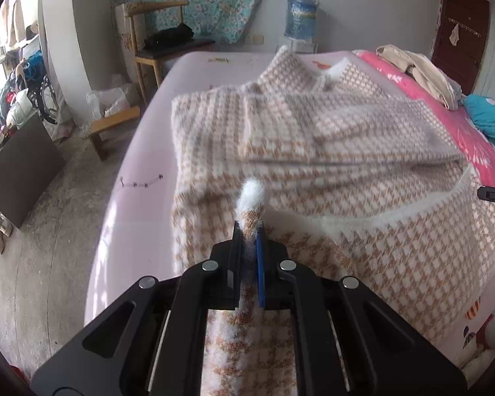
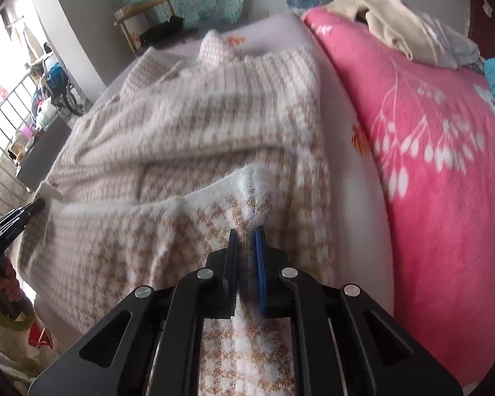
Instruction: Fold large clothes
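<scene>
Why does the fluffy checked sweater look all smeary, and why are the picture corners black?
Left wrist view: the sweater smears from motion blur at its far folds, while the left gripper looks sharp. Right wrist view: the blur is stronger, also over the pink blanket. Both views: the round fisheye lens leaves dark corners and bends edges; the window glares white.

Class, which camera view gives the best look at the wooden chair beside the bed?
The left wrist view: the wooden chair shows its backrest, seat and legs, sharply. In the right wrist view the chair is small, near the top edge, its lower part hidden behind the bed.
</scene>
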Demonstrator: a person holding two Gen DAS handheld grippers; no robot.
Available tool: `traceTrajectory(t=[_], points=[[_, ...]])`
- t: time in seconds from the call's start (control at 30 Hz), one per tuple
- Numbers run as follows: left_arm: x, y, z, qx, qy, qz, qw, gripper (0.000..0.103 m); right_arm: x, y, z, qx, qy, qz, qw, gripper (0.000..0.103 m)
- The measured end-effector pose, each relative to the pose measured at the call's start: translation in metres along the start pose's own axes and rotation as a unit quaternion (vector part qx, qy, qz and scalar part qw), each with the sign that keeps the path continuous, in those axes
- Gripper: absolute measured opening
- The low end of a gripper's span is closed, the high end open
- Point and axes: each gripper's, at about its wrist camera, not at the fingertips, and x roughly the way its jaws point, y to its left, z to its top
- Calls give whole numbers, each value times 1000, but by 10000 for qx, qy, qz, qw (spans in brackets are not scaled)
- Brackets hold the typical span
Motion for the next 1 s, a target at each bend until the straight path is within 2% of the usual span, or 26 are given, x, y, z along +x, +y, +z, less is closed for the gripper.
traceTrajectory(t=[0.07,0.13,0.2,0.27,0.37,0.43,0.53,0.57,0.6,0.63,0.7,0.77,0.83,0.9,1.0], points=[[-7,6,17,-89,-225,-68,9997,7,-13,1,20,14,-313,75,9995,9],[-10,6,31,-63,-431,26,9990,7,-20,5,37,-86,-598,24,9982,9],[-4,2,38,-5,-483,159,9987,7,-19,7,47,-71,-708,7,9975,9],[13,-2,35,99,-287,302,9991,7,-2,5,49,-12,-585,-58,9983,9],[40,-3,19,162,138,380,9991,7,35,-7,35,203,-145,-85,9997,9],[48,0,11,121,162,387,9990,9,52,-15,26,365,-16,1,9993,10],[49,4,9,61,80,352,9993,12,52,-18,25,424,-88,66,9990,11],[48,4,10,53,72,335,9994,13,50,-18,26,425,-75,69,9990,16],[45,5,10,44,77,331,9994,18,47,-17,26,420,-70,18,9991,28],[41,5,11,38,66,348,9994,20,41,-18,26,419,-109,-92,9990,34],[25,7,12,19,-99,518,9986,33,19,-16,24,390,-354,-160,9985,41],[-1,8,14,-38,-399,495,9980,33,-8,-11,20,314,-645,-245,9971,45],[-28,2,12,-56,-674,169,9976,33,-30,0,11,155,-872,-118,9960,45],[-49,-14,5,74,-777,-541,9955,33,-43,17,-2,-86,-887,249,9957,45],[-55,-53,-14,483,-448,-1552,9857,33,-41,55,-24,-720,-606,665,9933,41]])
